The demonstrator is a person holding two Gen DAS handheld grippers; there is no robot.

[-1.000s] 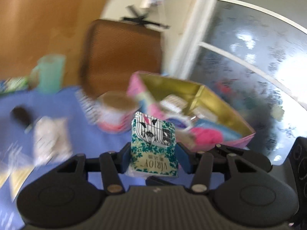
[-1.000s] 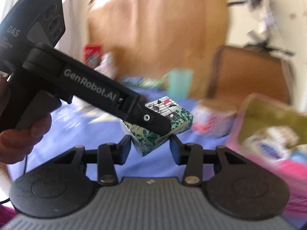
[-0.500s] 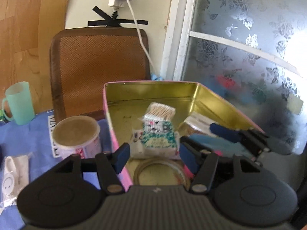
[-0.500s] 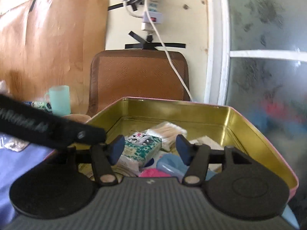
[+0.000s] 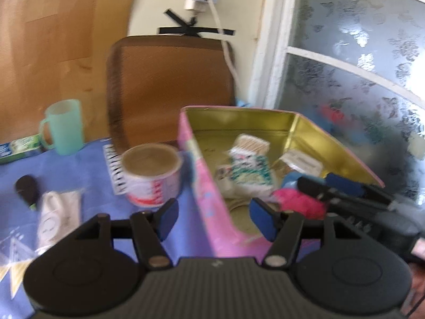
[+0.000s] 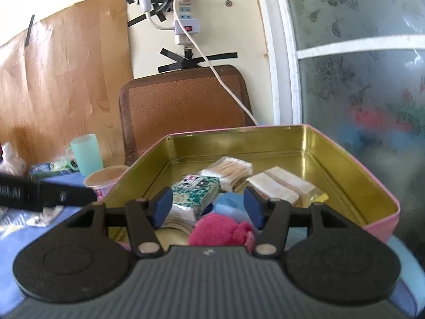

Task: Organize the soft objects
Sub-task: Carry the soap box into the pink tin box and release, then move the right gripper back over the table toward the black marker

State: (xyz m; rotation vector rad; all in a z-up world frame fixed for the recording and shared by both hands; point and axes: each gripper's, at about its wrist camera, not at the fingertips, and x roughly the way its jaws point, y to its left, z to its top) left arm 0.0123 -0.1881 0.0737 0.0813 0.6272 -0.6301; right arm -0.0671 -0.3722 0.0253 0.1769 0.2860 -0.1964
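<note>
Two grippers we see, both spread and empty; left gripper [image 5: 212, 218] jaws have just been opening, nothing between pads; right gripper [image 6: 207, 207] likewise parted wide; tissue pack [image 6: 195, 195] lies flat inside gold-lined tin [image 6: 345, 175], long axis running from near left toward cotton swabs [image 6: 228, 168] at back, beside pink pompom [image 6: 220, 230].

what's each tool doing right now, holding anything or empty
Left tool: open, holding nothing; jaws have just been opening, nothing between them.
Right tool: open, holding nothing; the tissue pack lies in the tin.
</note>
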